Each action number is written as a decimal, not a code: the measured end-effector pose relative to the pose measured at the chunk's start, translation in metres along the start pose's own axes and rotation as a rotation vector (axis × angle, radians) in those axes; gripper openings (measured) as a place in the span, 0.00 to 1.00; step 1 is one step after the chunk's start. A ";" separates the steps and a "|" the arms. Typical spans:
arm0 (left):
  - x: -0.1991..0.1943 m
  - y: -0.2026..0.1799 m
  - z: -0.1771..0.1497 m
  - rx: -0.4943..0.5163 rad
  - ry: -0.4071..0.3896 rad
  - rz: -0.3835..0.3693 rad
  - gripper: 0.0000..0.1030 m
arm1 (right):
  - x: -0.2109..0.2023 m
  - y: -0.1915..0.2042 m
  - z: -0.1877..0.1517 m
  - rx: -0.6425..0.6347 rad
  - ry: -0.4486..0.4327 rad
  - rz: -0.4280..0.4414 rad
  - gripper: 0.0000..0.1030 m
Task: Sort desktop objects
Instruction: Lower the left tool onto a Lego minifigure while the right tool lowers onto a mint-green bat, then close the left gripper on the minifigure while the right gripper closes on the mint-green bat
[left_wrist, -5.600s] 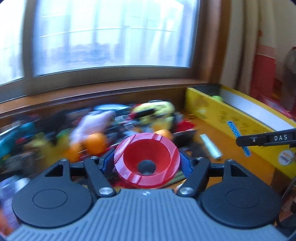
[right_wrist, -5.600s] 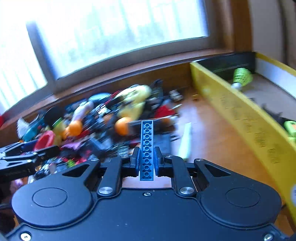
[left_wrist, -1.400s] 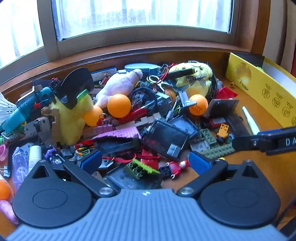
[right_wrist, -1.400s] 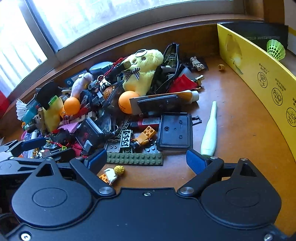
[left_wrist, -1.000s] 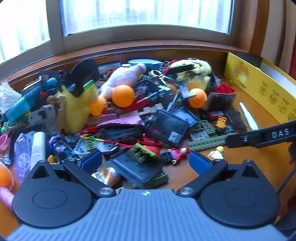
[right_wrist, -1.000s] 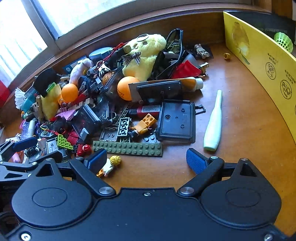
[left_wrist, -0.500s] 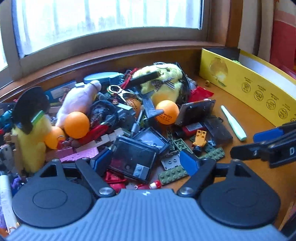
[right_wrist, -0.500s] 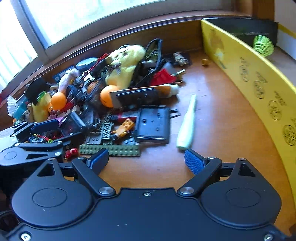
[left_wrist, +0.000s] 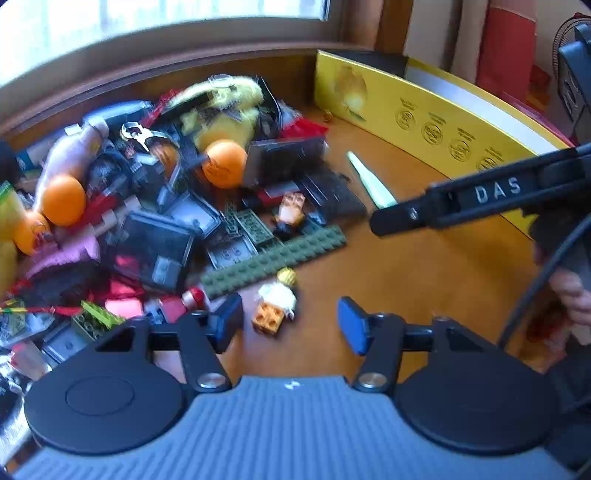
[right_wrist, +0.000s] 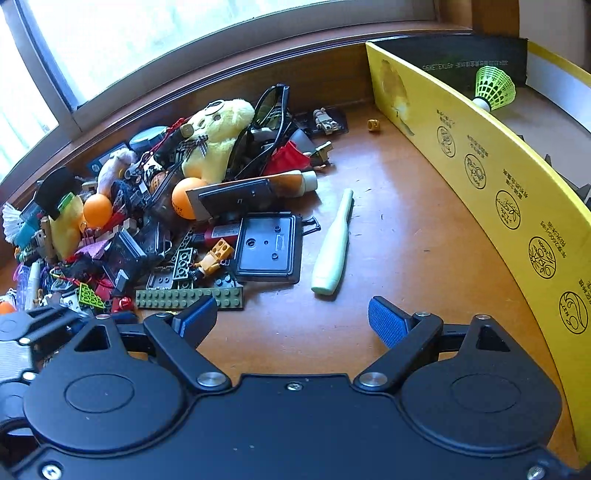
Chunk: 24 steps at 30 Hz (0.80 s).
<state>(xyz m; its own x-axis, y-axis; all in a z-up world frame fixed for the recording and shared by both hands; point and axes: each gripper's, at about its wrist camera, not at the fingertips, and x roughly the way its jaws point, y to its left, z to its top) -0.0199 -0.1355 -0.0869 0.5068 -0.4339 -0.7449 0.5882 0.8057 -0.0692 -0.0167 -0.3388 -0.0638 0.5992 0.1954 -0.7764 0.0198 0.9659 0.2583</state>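
A heap of toys and bricks covers the left of the wooden desktop (right_wrist: 399, 236). At its front edge lies a small minifigure (left_wrist: 276, 303) with yellow hair, a white body and orange legs. My left gripper (left_wrist: 290, 325) hangs low over it. Its jaws are closing, the figure lies between the blue pads (left_wrist: 229, 320) nearer the left one, and neither pad touches it. A long green plate (left_wrist: 273, 258) lies just beyond. My right gripper (right_wrist: 291, 322) stands open over bare wood, nothing between its fingers; its black finger (left_wrist: 480, 199) crosses the left wrist view.
A yellow box wall (right_wrist: 480, 166) runs along the right, with a green shuttlecock (right_wrist: 493, 88) behind it. A pale green pin (right_wrist: 332, 247), a black tray (right_wrist: 267, 249), orange balls (right_wrist: 98, 210) and a yellow plush (right_wrist: 218, 136) lie in or by the heap. A hand (left_wrist: 572, 295) shows at right.
My left gripper has swung right and down to the heap's front edge and its jaws have narrowed around the minifigure. My right gripper has drifted slightly and stays wide.
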 end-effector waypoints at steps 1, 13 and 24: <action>0.001 -0.001 0.001 -0.002 -0.006 0.009 0.55 | 0.000 0.000 0.000 -0.001 0.003 0.001 0.86; -0.006 0.008 0.008 -0.072 -0.042 0.046 0.27 | 0.015 -0.002 0.008 -0.076 -0.062 -0.061 0.66; -0.011 0.013 0.018 -0.073 -0.075 0.048 0.27 | 0.030 -0.010 0.017 -0.049 -0.076 -0.103 0.17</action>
<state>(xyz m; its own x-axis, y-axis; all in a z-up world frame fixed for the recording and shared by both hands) -0.0066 -0.1279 -0.0676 0.5802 -0.4210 -0.6972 0.5161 0.8523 -0.0851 0.0146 -0.3458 -0.0797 0.6549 0.0828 -0.7511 0.0468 0.9876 0.1497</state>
